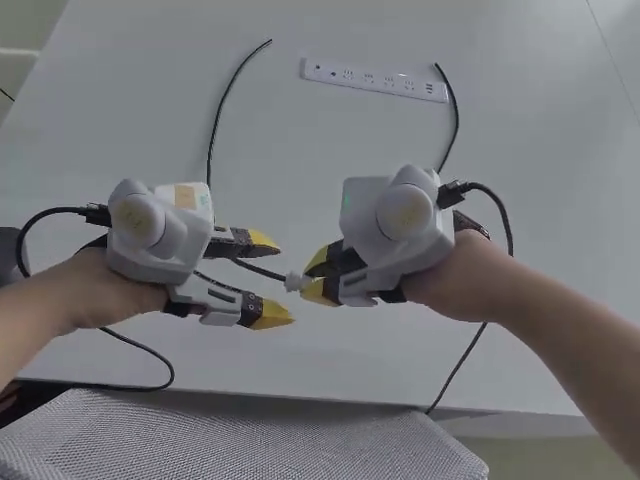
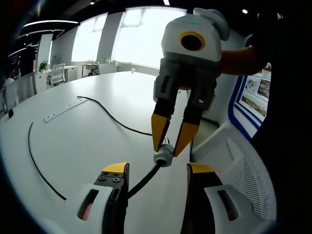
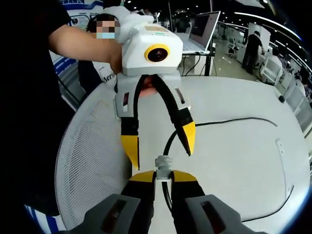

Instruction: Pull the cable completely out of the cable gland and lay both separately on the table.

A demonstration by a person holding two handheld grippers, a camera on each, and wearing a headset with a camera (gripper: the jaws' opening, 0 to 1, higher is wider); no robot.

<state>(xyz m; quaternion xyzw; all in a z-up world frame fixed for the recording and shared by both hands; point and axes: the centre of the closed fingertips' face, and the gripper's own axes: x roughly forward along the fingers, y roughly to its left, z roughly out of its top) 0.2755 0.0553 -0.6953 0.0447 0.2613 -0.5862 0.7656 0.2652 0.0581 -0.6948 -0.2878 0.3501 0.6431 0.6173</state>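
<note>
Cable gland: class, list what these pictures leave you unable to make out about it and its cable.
- Head view: cable gland too small, half covered by the right claw; how much cable sits inside is unclear.
- Right gripper view: that claw's jaws hide whether cable pokes out behind the gland.
- Left gripper view: whether cable touches the left claw, unclear.

Power strip (image 1: 375, 80) behind cable gland (image 1: 295, 282), on table (image 1: 120, 100)

White power strip (image 1: 375, 79) flat on white table (image 1: 560, 150), far side; grey mesh chair (image 1: 250, 440) by near edge.
</note>
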